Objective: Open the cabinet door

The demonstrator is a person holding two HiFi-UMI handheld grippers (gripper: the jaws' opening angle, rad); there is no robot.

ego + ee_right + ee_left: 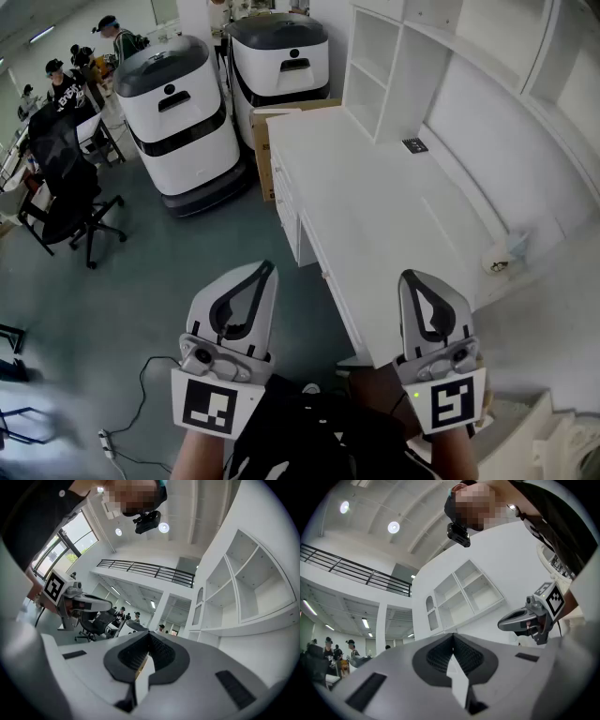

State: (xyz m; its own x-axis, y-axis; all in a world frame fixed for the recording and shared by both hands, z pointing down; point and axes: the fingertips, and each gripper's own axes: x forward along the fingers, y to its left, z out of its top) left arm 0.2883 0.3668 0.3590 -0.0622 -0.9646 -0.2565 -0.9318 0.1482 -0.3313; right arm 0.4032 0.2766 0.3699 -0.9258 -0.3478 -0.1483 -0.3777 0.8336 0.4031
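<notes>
The white desk [394, 216] stands ahead and to the right in the head view, with its drawer and cabinet door fronts [302, 230] facing the grey floor on the left. My left gripper [266, 268] is held low over the floor, short of those fronts, jaws shut and empty. Over the desk's near corner, my right gripper [410, 276] is also shut with nothing in it. Both tilt slightly upward. The left gripper view shows its own closed tips [453, 635] and the right gripper [506, 620] to the side. The right gripper view shows its closed tips [149, 633] and the left gripper [104, 604].
Two white-and-black machines [183, 112] [281, 66] and a cardboard box [267, 141] stand beyond the desk's far end. A black office chair [61, 178] and several people are at the far left. White shelves [389, 66] rise at the desk's back. A cable [141, 394] lies on the floor.
</notes>
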